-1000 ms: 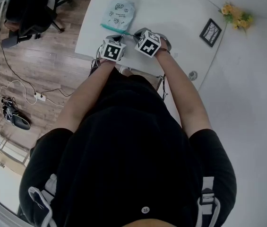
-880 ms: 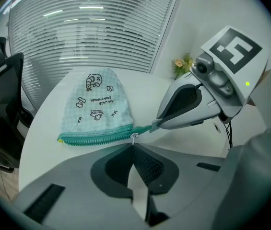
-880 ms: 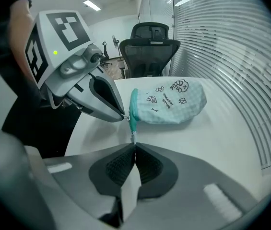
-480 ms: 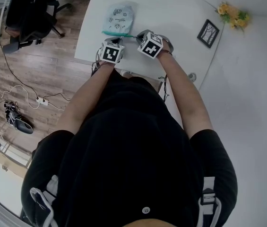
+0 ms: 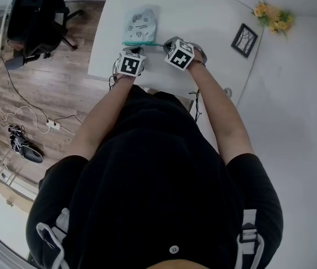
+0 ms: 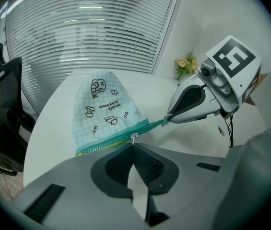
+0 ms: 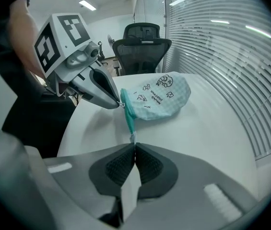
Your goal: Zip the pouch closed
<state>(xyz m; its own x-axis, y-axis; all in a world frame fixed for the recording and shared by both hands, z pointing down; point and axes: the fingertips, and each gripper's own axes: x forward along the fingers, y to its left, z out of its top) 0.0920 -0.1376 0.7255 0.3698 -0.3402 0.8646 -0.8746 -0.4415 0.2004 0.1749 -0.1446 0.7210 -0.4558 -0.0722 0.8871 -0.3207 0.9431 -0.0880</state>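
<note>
pouch (image 6: 104, 107) gripped at two points along its zipper
left gripper (image 6: 133, 146) jaws fully closed, pinching the small zipper pull (image 6: 134, 137) at the pouch's teal edge; right gripper (image 7: 134, 148) jaws fully closed on the end tab (image 7: 131, 128) that runs out from the pouch's corner; pouch lies flat on the white table (image 5: 203, 15), just beyond both grippers
</note>
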